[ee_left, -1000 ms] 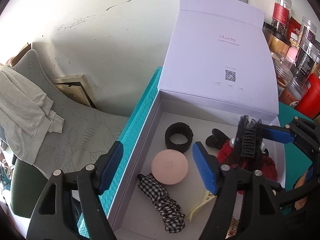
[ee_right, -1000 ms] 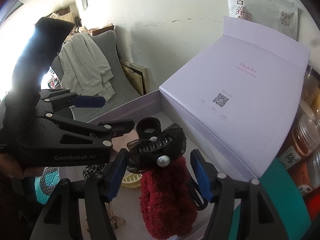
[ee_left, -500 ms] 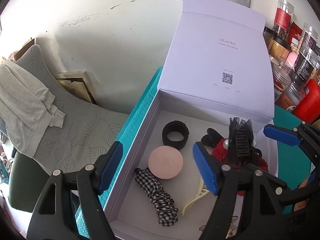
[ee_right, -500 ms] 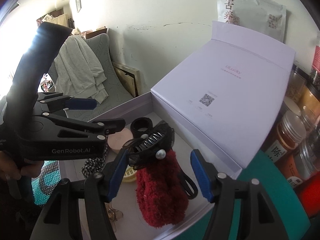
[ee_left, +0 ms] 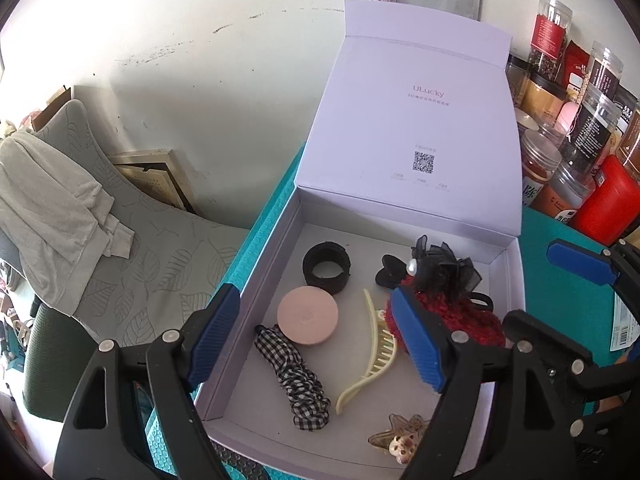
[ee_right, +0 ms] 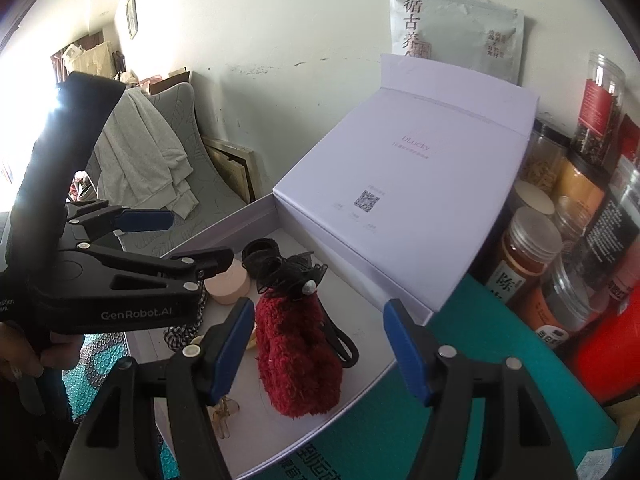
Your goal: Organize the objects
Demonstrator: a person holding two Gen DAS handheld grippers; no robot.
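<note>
Reading "ULucky" on the white box lid [ee_left: 416, 120], QR code below.

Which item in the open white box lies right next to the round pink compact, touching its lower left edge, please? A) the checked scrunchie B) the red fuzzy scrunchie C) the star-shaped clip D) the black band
A: the checked scrunchie starts at the lower left edge of the pink compact on the floor of the white box.
</note>
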